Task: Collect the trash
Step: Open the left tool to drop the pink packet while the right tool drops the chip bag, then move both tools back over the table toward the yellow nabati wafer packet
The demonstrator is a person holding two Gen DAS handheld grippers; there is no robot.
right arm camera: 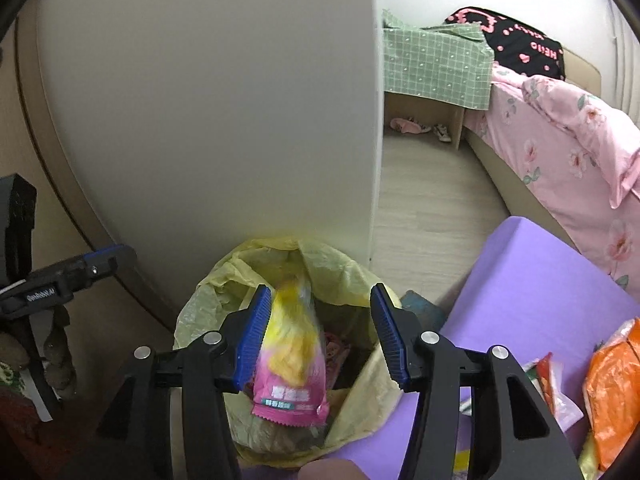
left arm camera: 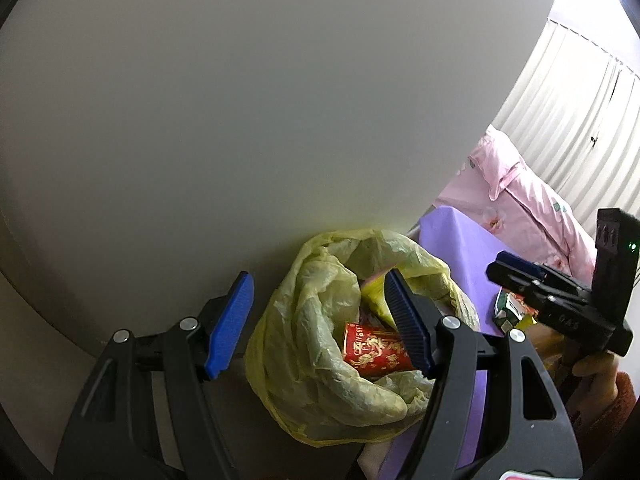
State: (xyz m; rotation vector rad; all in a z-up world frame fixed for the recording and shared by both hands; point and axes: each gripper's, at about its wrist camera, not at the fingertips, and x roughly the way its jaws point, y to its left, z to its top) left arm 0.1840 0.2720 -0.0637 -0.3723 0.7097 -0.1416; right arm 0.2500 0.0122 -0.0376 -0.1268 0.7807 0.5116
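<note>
Right gripper, jaws apart, has a pink-and-yellow wrapper blurred against one pad over the yellow bag — release should stay centred over its mouth; left gripper likewise open — holds nothing.

Black gripper frames, ribbed blue fingers, silver screws, green LED, reddish fuzzy sleeve.

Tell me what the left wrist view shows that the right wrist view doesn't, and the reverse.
Only the left wrist view shows the red box lying inside the bag, the white curtains, and a green packet on the purple table beneath the right gripper.

Only the right wrist view shows the pink and yellow wrapper between the right gripper's open fingers, above the bag, plus the orange packet and the shoes on the floor.

Both show the yellow bag, the purple table and the pink bedding.
</note>
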